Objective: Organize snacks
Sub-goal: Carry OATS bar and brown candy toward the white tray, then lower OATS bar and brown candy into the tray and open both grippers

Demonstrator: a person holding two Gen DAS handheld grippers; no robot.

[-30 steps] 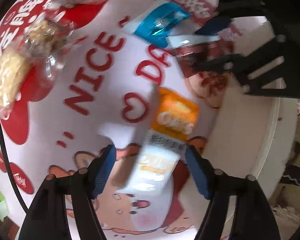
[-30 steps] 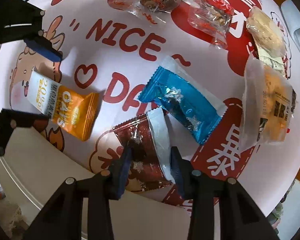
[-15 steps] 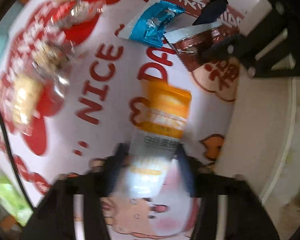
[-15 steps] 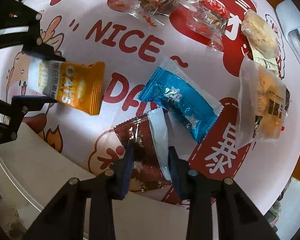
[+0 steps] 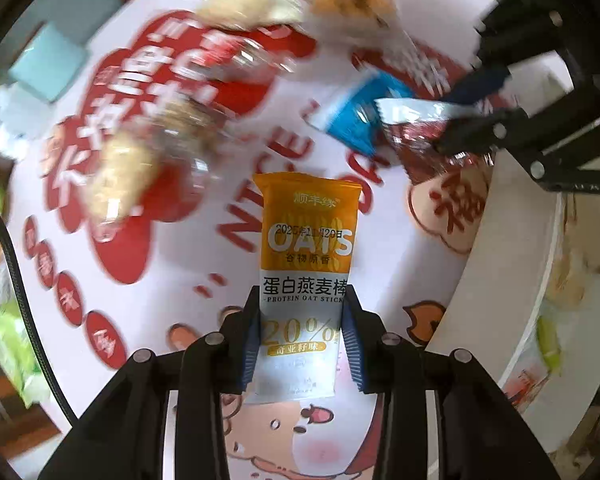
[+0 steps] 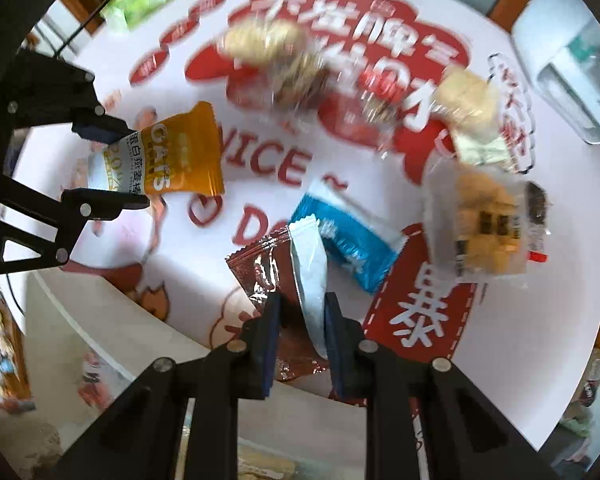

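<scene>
Left gripper (image 5: 302,344) points down, jaws just closing, blue pads clamped on oat stick packet (image 5: 306,264). Right gripper (image 6: 300,332) points down, jaws just closing, pinching brown wrapper (image 6: 284,276).

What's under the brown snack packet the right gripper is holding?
Beneath the brown packet lie the printed mat and one end of the blue packet. The mat directly behind the brown packet is hidden.
</scene>
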